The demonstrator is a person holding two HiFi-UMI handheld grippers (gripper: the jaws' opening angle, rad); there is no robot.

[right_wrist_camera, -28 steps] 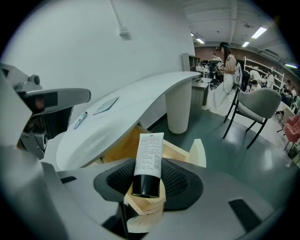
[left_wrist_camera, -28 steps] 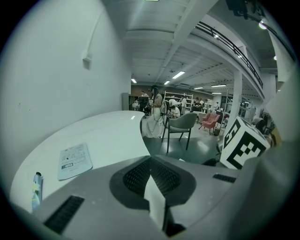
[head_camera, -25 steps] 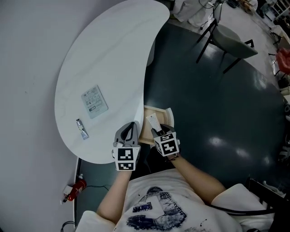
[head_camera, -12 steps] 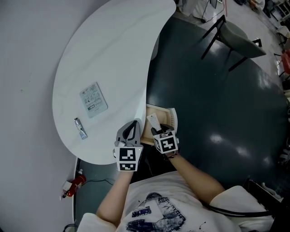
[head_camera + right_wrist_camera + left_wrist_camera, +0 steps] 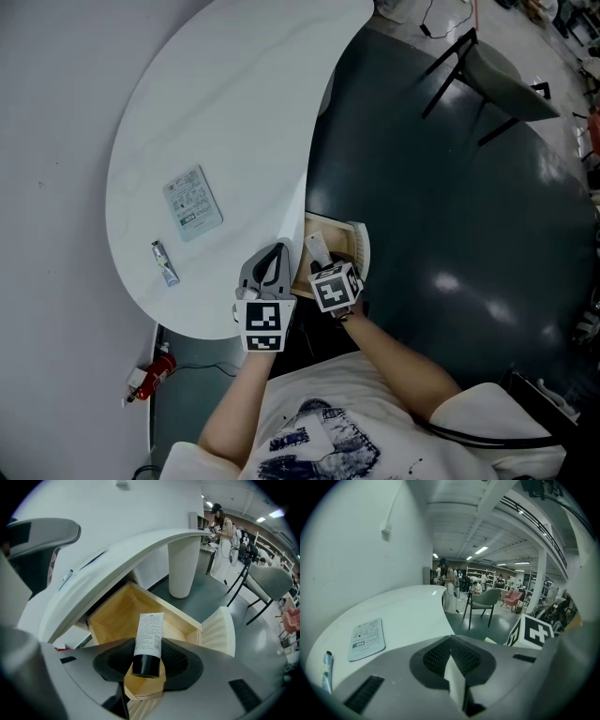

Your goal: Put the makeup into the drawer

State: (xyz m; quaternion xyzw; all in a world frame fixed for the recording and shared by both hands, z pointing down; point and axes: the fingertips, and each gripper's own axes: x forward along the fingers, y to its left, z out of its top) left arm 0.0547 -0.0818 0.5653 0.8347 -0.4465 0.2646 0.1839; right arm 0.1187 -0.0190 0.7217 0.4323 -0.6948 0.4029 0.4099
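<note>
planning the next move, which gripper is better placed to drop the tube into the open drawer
Right. The right gripper is shut on the tube, held over the open drawer. The left gripper is shut, over the table, so probably not needed.

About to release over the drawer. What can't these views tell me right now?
- Drawer floor: in head view the right gripper covers much of it; in right gripper view the black-capped tube and fingers hide the near part.
- Whether the tube's far end touches the floor: no view settles it.
- Flat packet print: too small in every view.
- Small tube on the table: label too small in head and left gripper views.
</note>
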